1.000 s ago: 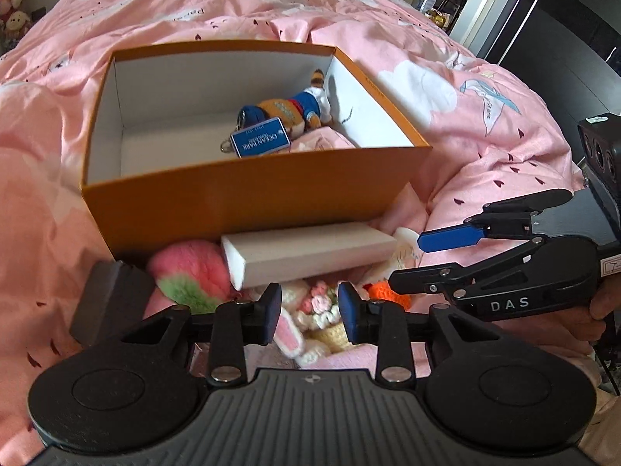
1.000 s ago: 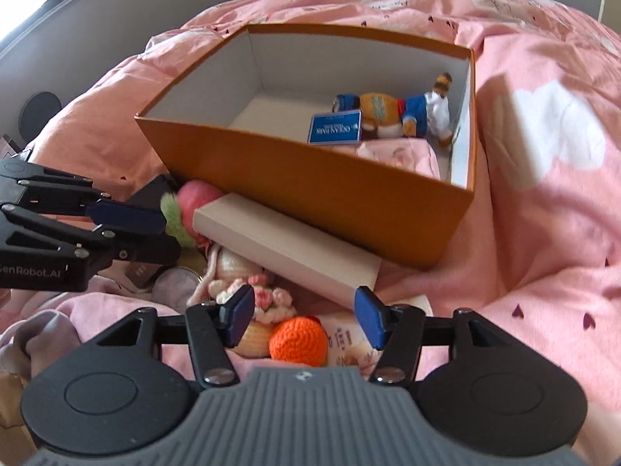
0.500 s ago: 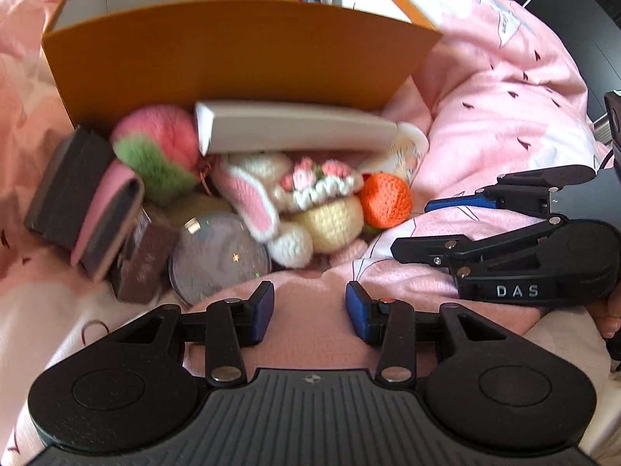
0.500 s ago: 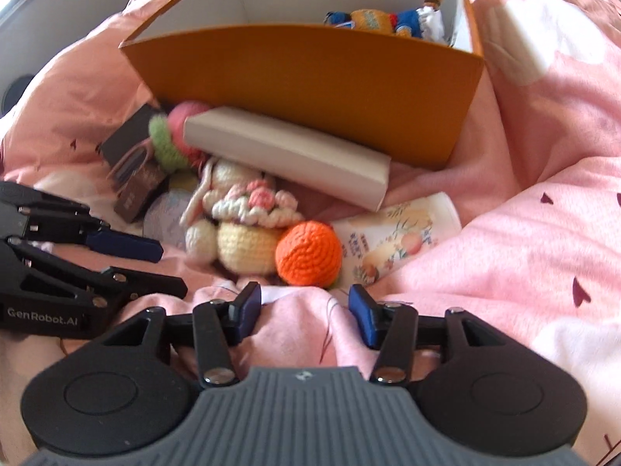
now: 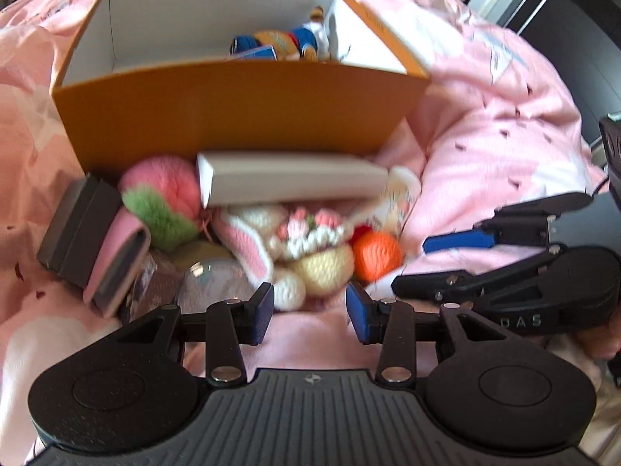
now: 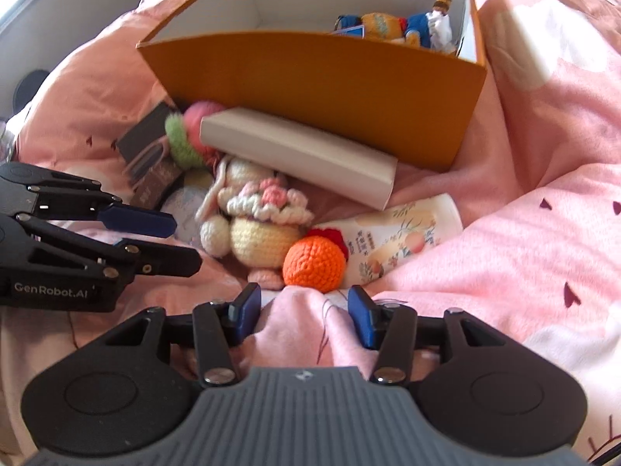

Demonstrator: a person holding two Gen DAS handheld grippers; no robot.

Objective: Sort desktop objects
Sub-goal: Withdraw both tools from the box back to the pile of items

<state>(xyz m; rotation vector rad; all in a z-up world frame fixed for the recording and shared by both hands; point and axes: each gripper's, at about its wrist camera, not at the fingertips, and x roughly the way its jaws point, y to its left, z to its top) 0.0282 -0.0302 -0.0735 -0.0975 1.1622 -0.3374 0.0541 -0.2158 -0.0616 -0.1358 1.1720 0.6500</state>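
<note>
Left wrist view: left gripper (image 5: 308, 312) is parted and empty, right gripper (image 6: 300, 310) too, both hanging over the clutter just in front of the orange box (image 5: 233, 116). Looks like picking time; the crochet orange (image 6: 314, 260) seems the closest grab, then into the box.

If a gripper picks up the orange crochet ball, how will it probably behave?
The orange ball looks like stuffed yarn, so it probably squashes a little and weighs little. The knitted surface should grip well. Being round, it may roll on the sloped blanket if nudged.
</note>
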